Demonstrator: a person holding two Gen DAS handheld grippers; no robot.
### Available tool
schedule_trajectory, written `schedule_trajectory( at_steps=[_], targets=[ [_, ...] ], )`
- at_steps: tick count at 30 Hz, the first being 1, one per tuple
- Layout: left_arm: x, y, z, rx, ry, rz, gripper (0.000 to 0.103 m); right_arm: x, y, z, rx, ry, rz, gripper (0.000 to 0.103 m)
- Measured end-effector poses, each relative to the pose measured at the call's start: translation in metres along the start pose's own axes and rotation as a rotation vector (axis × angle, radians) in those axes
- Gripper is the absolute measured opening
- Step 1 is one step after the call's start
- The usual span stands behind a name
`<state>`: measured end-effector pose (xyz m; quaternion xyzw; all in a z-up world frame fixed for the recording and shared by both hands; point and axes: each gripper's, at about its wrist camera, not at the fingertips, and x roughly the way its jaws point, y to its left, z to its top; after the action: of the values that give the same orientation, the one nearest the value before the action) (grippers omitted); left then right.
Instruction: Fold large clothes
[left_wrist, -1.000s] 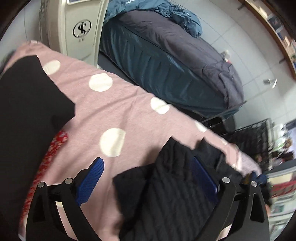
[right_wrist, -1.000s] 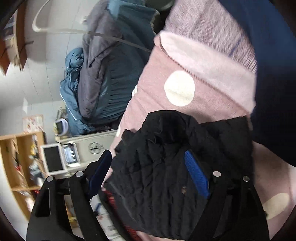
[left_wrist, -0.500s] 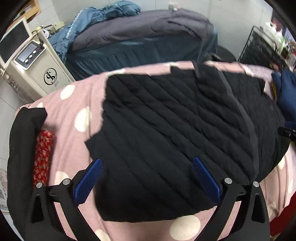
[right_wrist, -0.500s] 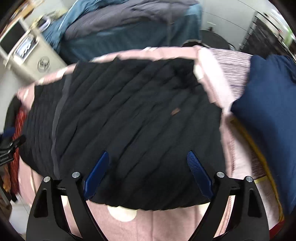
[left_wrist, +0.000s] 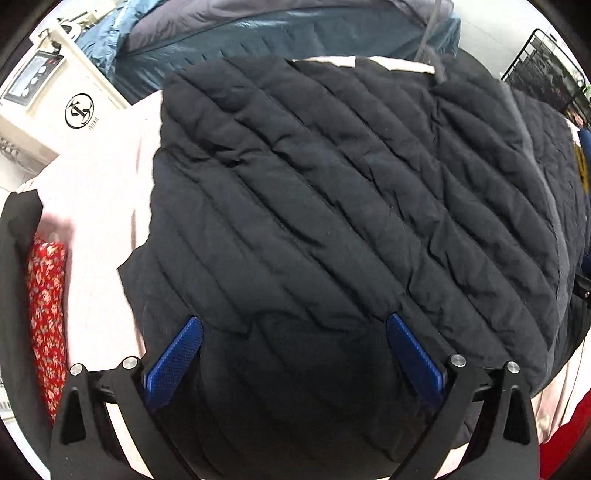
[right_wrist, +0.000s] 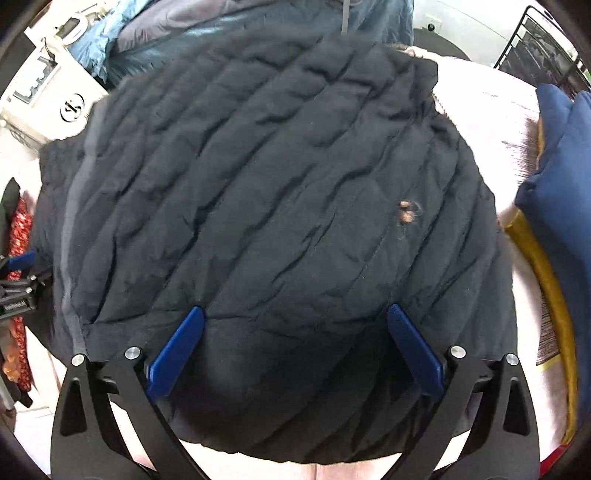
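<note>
Left wrist view
Left gripper (left_wrist: 293, 332): I see my jaws spread wide, holding nothing; both blue pads (left_wrist: 173, 363) are bare.
Jacket (left_wrist: 351, 206): black and quilted, it lies spread flat over the pink cover (left_wrist: 99, 206). It fills the whole gap between my jaws and runs on under them toward me. I cannot tell whether the pads touch the cloth or hover just above it.
Jacket edges: its left edge lies just outside my left pad, and its near hem shows low on the right, past my right finger.
Left side: a red floral cloth (left_wrist: 46, 310) and a black cloth (left_wrist: 16, 258) lie beside the cover.
Background: a white machine (left_wrist: 55, 107) stands far left, and a blue-grey bed (left_wrist: 295, 33) lies beyond the jacket.

Right wrist view
Right gripper (right_wrist: 295, 325): my jaws are wide apart here too and grip nothing.
Jacket (right_wrist: 266, 192): it spans the space between my jaws; its near hem (right_wrist: 295, 456) curves below the pads, close to me.
Mark: a small tan spot (right_wrist: 408, 214) sits on the jacket, ahead of my right pad.
Right side: a navy cloth (right_wrist: 557, 177) with a yellow edge (right_wrist: 543, 280) lies beside the jacket on the cover (right_wrist: 487, 110).
Left edge: the left gripper (right_wrist: 18, 280) shows at the jacket's far side.
</note>
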<state>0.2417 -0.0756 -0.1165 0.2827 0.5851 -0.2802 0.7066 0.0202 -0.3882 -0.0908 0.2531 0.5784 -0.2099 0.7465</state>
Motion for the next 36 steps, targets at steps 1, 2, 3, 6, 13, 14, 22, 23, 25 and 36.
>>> schedule_trajectory(
  at_steps=[1,2,3,6,13,14,22,23,25,36],
  targets=[
    [0.003,0.0,0.001,-0.003,0.007,-0.003,0.098,0.004,0.0,0.001,-0.005,0.006,-0.006,0.098],
    [0.007,0.001,0.002,-0.01,0.013,-0.01,0.098,0.008,-0.001,0.002,-0.002,0.011,-0.004,0.099],
    [0.009,0.002,0.002,-0.017,0.016,-0.019,0.099,0.01,-0.003,0.003,0.008,0.017,0.002,0.099],
    [0.017,0.006,0.002,-0.025,0.019,-0.039,0.099,0.017,-0.006,0.005,0.016,0.027,0.006,0.099],
    [0.027,0.015,0.008,-0.03,0.032,-0.045,0.099,0.026,-0.007,0.007,0.018,0.02,-0.009,0.099],
    [0.026,0.016,0.007,-0.029,0.022,-0.048,0.099,0.026,-0.008,0.006,0.015,0.009,-0.01,0.099],
    [-0.018,0.025,-0.034,-0.031,-0.127,-0.069,0.097,0.008,-0.001,-0.019,0.0,-0.007,0.032,0.098],
    [-0.024,0.028,-0.039,-0.039,-0.146,-0.08,0.097,0.002,-0.006,-0.02,0.006,-0.02,0.048,0.098],
    [-0.039,0.039,-0.052,-0.07,-0.184,-0.11,0.097,-0.016,-0.021,-0.026,0.041,-0.07,0.089,0.098],
    [-0.056,0.153,-0.084,-0.427,-0.2,-0.236,0.097,-0.057,-0.147,-0.047,0.386,-0.195,0.305,0.098]
  ],
)
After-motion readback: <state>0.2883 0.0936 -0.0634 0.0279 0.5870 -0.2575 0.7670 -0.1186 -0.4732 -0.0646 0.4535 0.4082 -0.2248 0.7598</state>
